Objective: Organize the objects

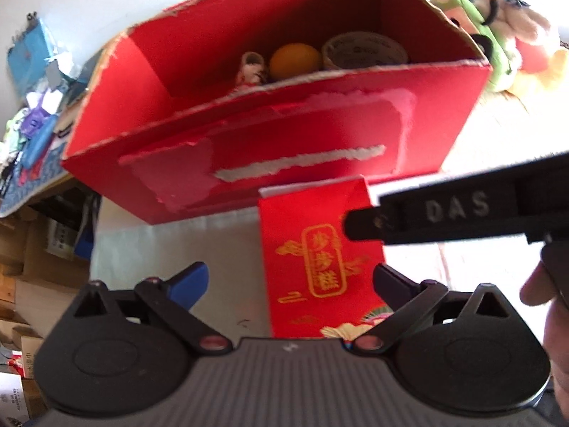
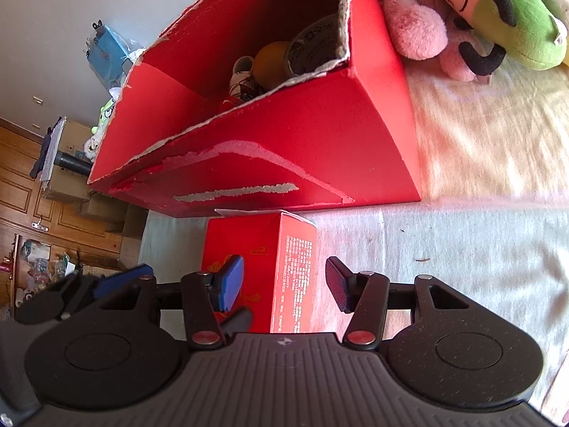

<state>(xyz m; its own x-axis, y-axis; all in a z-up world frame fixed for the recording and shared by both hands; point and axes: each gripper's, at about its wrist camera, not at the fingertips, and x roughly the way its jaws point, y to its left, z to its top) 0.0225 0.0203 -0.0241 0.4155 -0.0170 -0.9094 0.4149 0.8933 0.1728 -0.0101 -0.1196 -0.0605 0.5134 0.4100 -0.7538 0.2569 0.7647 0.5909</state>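
Note:
A small red box with gold characters (image 1: 320, 249) (image 2: 249, 242) sits on the pale bedding in front of a large, open red cardboard box (image 1: 284, 135) (image 2: 284, 135). Inside the big box lie an orange (image 1: 294, 60), a tape roll (image 1: 362, 51) and a small toy (image 1: 252, 67). My left gripper (image 1: 291, 281) is open wide, its fingers well clear of the small box on both sides. My right gripper (image 2: 284, 284) is open around the same box. A strip of bedding shows between its black pad (image 2: 338, 284) and the box's printed side.
Plush toys (image 2: 498, 10) (image 1: 498, 28) lie behind the big box on the right. A blue bag and clutter (image 1: 32, 46) sit at the left. Past the bed's left edge are cardboard boxes (image 2: 67, 178) and a wooden door (image 2: 21, 195). A hand (image 1: 537, 288) shows at the right.

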